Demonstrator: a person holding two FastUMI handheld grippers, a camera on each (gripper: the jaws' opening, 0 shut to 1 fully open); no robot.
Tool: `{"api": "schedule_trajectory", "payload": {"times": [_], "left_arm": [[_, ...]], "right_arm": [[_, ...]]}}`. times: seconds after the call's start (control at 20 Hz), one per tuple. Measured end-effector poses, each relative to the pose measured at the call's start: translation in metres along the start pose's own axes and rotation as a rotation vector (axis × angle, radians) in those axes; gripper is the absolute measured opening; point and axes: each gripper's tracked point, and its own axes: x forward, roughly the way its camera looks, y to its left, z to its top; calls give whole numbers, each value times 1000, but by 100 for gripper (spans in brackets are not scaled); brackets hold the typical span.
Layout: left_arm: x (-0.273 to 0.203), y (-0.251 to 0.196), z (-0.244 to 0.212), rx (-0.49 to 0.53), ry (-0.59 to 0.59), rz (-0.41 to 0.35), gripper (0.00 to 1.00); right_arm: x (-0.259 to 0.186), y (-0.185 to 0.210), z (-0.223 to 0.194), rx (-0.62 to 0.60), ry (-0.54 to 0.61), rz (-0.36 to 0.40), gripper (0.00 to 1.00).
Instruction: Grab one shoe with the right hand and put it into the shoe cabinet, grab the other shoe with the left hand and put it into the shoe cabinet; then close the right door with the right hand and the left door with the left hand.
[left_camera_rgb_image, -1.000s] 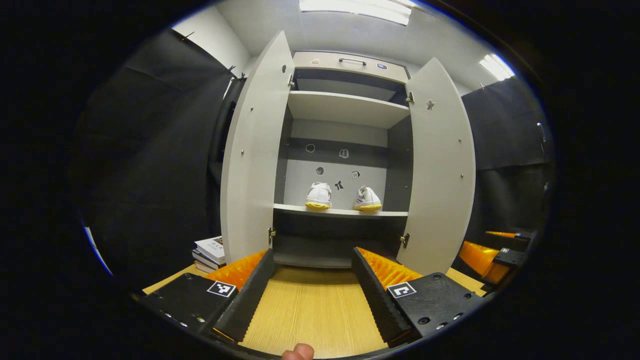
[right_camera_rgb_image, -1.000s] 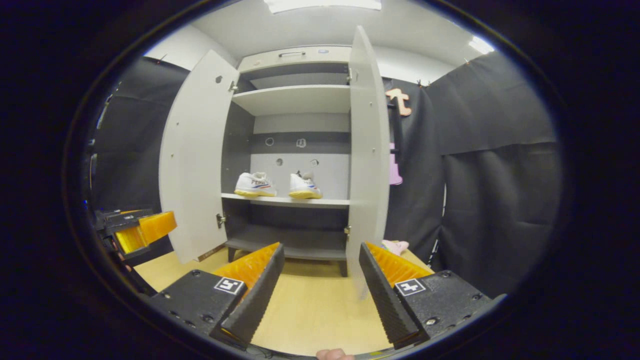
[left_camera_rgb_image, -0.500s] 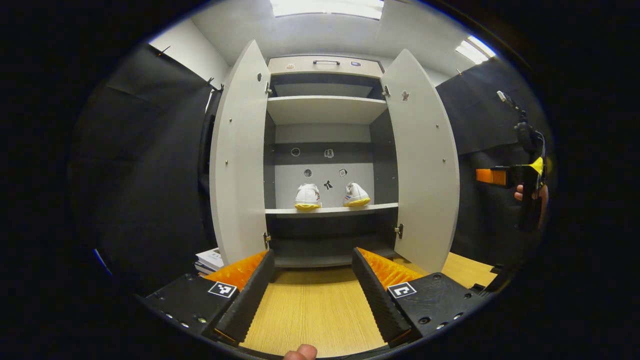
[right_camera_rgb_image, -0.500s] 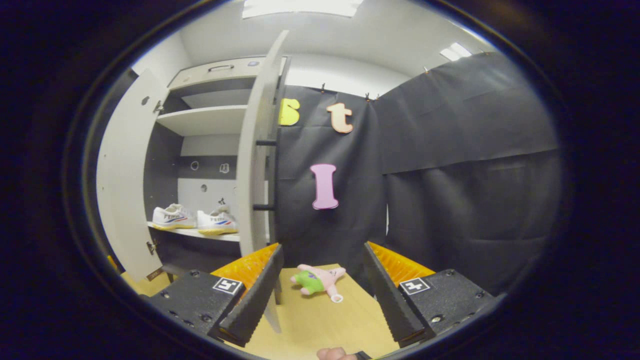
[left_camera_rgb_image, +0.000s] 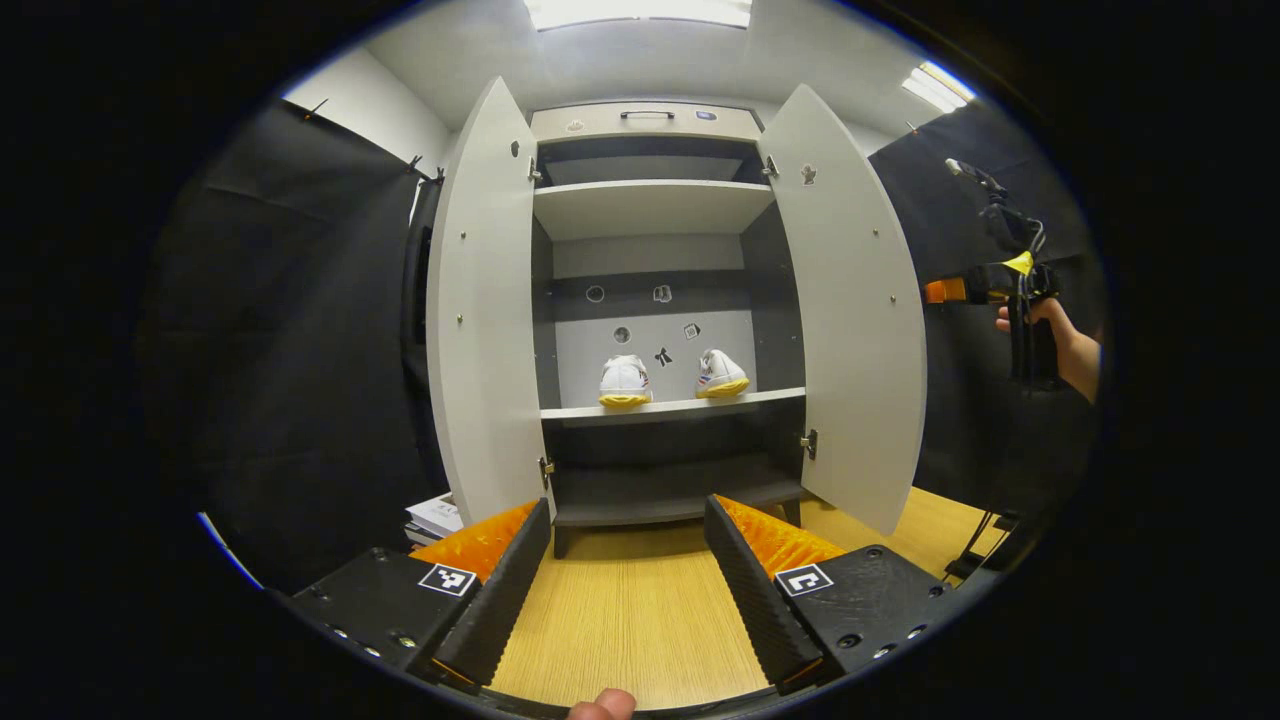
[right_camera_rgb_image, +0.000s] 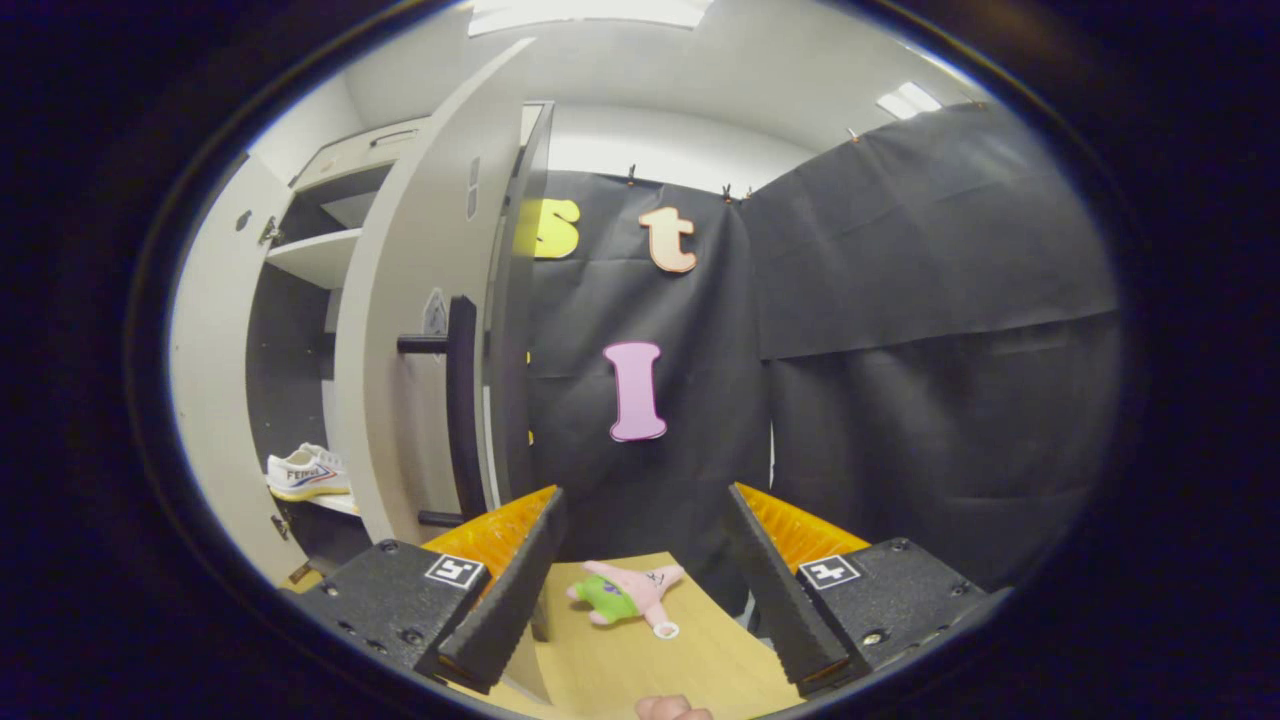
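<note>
On cabinet shelf, shoes heels outward, toes inward

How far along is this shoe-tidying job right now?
Done: both shoes sit on the cabinet's middle shelf. In hand: the right hand-held gripper, open and empty, is out past the right door, facing its outer side and handle. Left: both doors stand open; the left door is untouched, the left hand-held gripper open.

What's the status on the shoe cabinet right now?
Left claw open, right claw open, both empty. Both shoes shelved. Right door and left door open. Nothing blocking.
</note>
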Motion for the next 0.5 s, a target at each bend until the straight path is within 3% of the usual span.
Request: {"api": "schedule_trajectory", "payload": {"times": [0.25,0.35,0.5], "left_arm": [[1,-5,-1,16,3,-13,95],[4,-8,-2,11,3,-24,95],[9,-13,-3,7,7,-37,95]], "right_arm": [[6,11,8,-14,-14,-3,98],[3,20,6,5,6,27,93],[1,27,4,6,9,42,96]]}}
